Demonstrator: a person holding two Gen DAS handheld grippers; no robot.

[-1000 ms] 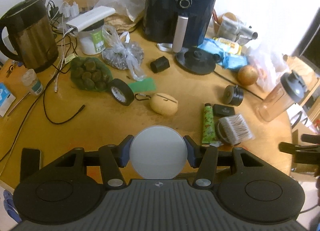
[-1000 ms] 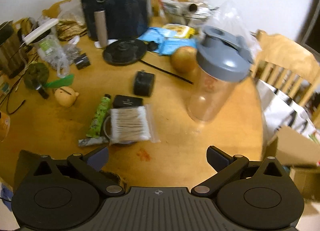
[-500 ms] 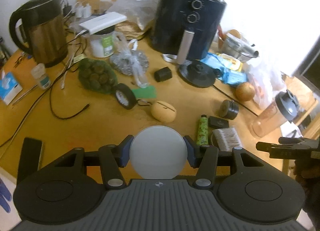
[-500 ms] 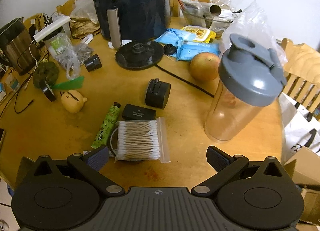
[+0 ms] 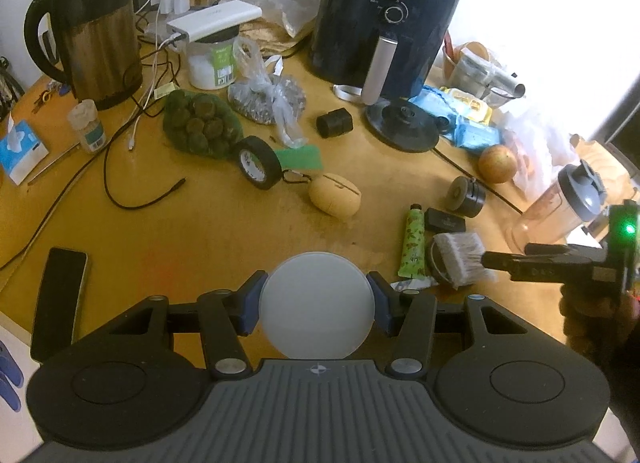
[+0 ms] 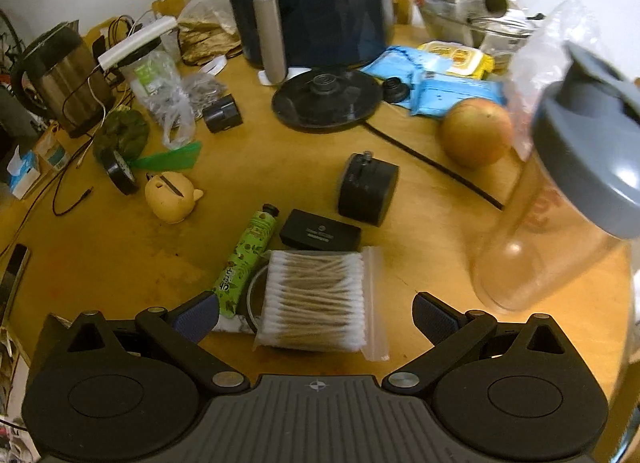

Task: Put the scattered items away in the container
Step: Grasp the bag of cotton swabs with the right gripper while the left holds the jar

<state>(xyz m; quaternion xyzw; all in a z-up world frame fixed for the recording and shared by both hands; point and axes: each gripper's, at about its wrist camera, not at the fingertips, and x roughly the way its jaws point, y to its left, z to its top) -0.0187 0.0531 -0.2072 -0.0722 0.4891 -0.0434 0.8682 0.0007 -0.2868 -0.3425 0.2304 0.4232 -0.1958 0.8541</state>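
My left gripper (image 5: pixel 317 299) is shut on a round white container (image 5: pixel 317 305), held above the near table edge. My right gripper (image 6: pixel 316 313) is open just above a bag of cotton swabs (image 6: pixel 316 299), which lies between its fingers; that gripper also shows at the right of the left wrist view (image 5: pixel 520 263). Beside the swabs lie a green tube (image 6: pixel 248 253), a flat black case (image 6: pixel 320 233) and a round black box (image 6: pixel 368 187). A tan pig-shaped holder (image 5: pixel 334 199) and a black tape roll (image 5: pixel 258 161) lie mid-table.
An air fryer (image 5: pixel 380 11), kettle (image 5: pixel 92 35), kettle base (image 5: pixel 402 125), shaker bottle (image 6: pixel 560 203), apple (image 6: pixel 476 131), wipes packs (image 6: pixel 452 91), bagged food (image 5: pixel 200 127), cables and a phone (image 5: pixel 60 295) crowd the wooden table (image 5: pixel 200 223).
The left gripper has pulled back and up with the white container, widening its view. The right gripper has moved forward and down over the cotton swabs.
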